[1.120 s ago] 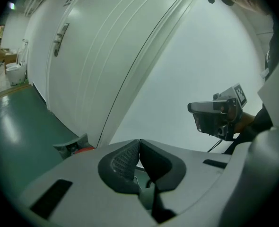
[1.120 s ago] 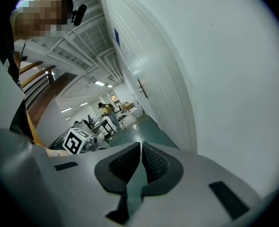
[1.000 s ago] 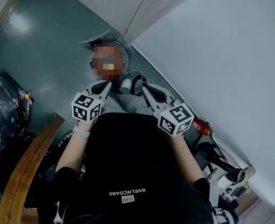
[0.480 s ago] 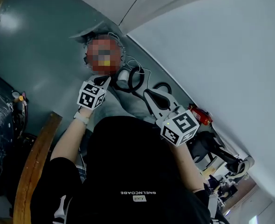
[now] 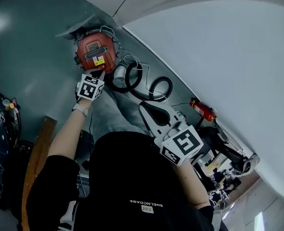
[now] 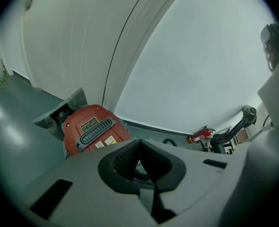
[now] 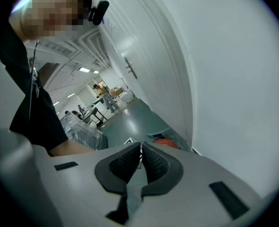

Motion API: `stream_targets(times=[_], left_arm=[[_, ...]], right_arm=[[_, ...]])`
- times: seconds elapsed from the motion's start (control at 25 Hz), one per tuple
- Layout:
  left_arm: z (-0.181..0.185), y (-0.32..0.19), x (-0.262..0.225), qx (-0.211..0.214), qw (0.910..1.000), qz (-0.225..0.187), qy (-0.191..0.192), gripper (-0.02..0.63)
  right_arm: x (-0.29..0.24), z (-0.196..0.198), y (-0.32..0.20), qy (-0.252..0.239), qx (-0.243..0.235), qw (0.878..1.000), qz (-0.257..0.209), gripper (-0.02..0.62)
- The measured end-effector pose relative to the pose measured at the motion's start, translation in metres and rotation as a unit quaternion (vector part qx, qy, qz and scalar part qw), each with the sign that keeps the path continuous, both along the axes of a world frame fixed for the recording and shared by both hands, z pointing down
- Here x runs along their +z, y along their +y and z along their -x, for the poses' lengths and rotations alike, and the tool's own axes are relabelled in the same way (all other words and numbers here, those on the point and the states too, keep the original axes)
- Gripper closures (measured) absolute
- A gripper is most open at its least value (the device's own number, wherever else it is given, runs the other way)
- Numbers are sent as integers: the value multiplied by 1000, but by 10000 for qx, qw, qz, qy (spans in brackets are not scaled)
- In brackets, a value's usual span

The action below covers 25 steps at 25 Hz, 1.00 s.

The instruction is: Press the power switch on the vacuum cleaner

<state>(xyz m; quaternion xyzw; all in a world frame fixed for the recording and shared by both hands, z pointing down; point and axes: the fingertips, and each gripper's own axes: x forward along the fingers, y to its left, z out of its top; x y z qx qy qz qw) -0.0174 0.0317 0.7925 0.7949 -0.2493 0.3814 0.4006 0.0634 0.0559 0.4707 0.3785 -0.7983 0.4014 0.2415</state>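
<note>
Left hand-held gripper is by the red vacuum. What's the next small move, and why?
Probably ease the left hand-held gripper forward over the top of the vacuum cleaner. Its jaws are together, fit for pressing, but the tip sits at the red housing's near edge. I cannot pick out the switch.

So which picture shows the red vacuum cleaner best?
The head view: the whole vacuum cleaner shows from above. The left gripper view cuts off its lower part; the right gripper view catches only a red sliver.
</note>
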Motion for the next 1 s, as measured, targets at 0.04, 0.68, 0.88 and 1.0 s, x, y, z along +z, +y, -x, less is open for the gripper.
stream_targets(times=[0.04, 0.68, 0.88, 1.0], left_arm=[[-1, -1, 12, 25, 10000, 33, -36, 592], [-18, 2, 142, 429, 9949, 609, -674, 592], [-16, 5, 158, 469, 9928, 733, -826, 592], [-15, 3, 164, 532, 9923, 707, -862, 592]], right_arm=[[4, 1, 1, 2, 5, 10000, 48, 563], [43, -18, 7, 166, 478, 9974, 508, 563], [46, -29, 2, 222, 647, 9961, 554, 563], [47, -34, -1, 226, 713, 9956, 568, 563]])
